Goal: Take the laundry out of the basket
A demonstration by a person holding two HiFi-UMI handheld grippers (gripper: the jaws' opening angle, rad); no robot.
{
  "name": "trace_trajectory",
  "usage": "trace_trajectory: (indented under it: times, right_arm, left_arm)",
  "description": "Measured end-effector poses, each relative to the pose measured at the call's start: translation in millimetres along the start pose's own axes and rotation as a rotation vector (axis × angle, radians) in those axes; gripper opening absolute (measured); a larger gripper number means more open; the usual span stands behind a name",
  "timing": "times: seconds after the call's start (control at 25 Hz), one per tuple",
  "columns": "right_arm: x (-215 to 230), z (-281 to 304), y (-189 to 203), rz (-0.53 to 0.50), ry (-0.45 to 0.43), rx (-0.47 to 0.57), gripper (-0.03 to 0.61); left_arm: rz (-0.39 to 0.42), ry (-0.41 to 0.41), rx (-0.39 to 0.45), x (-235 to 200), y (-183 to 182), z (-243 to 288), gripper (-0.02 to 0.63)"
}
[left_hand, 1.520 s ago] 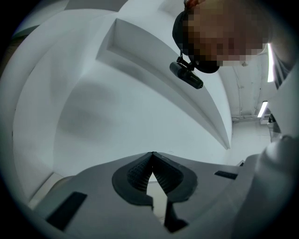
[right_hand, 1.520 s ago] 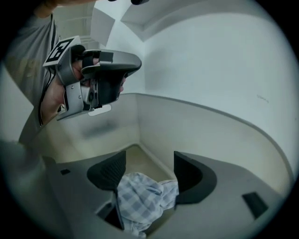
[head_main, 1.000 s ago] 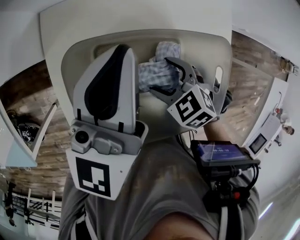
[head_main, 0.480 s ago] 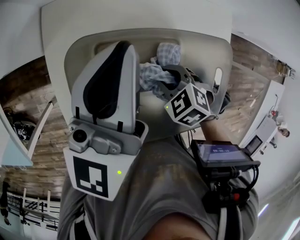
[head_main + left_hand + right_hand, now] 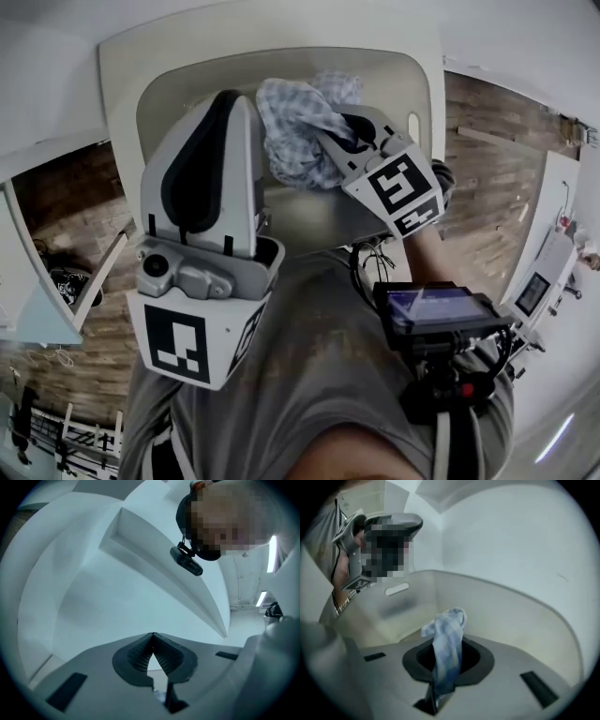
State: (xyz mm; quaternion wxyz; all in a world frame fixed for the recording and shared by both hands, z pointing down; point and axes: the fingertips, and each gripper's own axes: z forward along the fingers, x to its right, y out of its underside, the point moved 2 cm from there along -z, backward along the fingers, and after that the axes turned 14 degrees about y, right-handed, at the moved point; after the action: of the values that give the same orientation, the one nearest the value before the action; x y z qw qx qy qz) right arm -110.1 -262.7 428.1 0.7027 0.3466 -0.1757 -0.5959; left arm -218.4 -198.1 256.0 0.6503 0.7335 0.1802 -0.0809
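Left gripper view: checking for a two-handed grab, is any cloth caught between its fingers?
No, the left gripper has its fingers closed tip to tip, with nothing held between them.

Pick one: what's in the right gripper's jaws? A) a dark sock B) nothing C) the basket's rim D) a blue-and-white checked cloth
D: the right gripper has jaws that have just been closing and now pinch the checked cloth, which bunches up past them in the right gripper view, with the basket behind it.
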Motion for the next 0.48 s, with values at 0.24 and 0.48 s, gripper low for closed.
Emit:
trace_trajectory:
  times: [0.24, 0.48]
  right_arm:
    - [42.8, -40.1, -49.8, 0.119, 0.092, 0.254, 0.046]
    - [42.1, -85.1, -95.8, 0.095, 0.157, 0.439, 0.046]
  left_arm:
    - [0.09, 0.027, 0.018, 35.4, -16.0, 6.1, 0.008]
    - [0.168, 0.043, 0.051, 72.8, -30.6, -26.6, 0.008]
